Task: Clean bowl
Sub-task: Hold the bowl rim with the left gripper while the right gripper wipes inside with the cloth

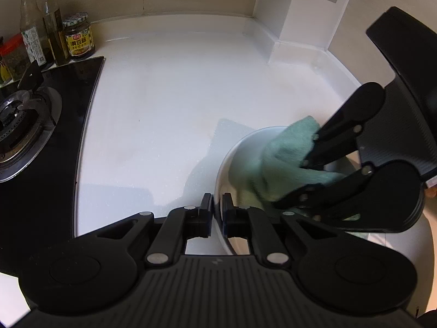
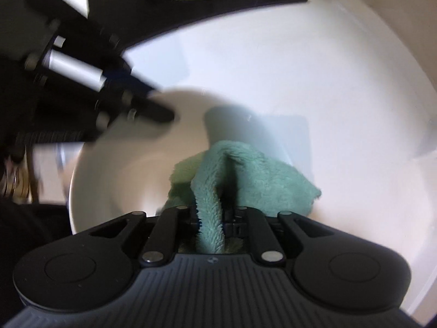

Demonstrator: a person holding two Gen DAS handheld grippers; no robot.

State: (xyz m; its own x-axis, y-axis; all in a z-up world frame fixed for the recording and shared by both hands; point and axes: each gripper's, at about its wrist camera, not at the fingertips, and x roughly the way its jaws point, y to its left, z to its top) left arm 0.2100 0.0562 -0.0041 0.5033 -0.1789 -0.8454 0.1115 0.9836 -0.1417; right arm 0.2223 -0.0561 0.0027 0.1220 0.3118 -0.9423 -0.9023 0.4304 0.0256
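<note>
The left gripper [image 1: 217, 205] has its jaws clamped on the white bowl's [image 1: 232, 153] rim; inside that bowl, the right gripper [image 2: 210, 216] pinches a green cloth [image 2: 245, 180].

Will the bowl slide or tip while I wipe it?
The bowl looks glazed and smooth on a smooth counter, so it would likely skid if freed. The left gripper pinches only its rim, so hard pushes from the cloth may tilt it.

White counter [image 1: 169, 87], black hob [image 1: 41, 114]
</note>
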